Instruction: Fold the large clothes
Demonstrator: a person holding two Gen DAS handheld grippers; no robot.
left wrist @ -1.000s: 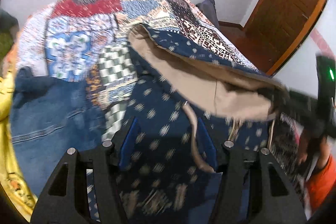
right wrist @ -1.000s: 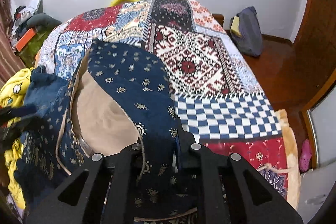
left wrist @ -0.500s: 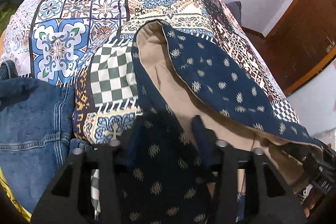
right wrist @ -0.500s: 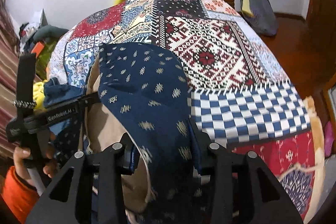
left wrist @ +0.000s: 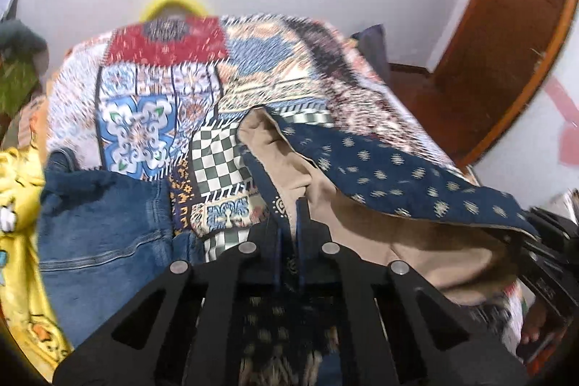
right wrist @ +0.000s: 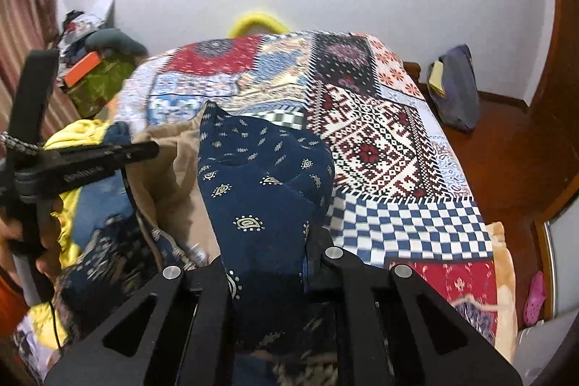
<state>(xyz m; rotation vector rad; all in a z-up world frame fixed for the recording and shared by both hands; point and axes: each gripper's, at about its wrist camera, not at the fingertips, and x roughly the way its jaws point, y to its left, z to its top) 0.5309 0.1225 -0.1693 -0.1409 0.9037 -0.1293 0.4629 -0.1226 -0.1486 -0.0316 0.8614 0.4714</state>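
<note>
A large navy garment with small pale motifs and a tan lining is held up over a patchwork bedspread. My left gripper is shut on the garment's edge, fabric pinched between its blue pads. In the right wrist view the navy garment drapes over my right gripper, which is shut on a thick fold of it. The left gripper shows there at the left, beside the tan lining.
Blue jeans and a yellow cloth lie on the bed's left side. The bedspread stretches to the right. A grey bag sits on the wooden floor by the wall. A cluttered green box stands far left.
My left gripper has closed from wide open onto the garment's edge. Both grippers have lifted and the views tilted up toward the wall. The garment has bunched closer.
</note>
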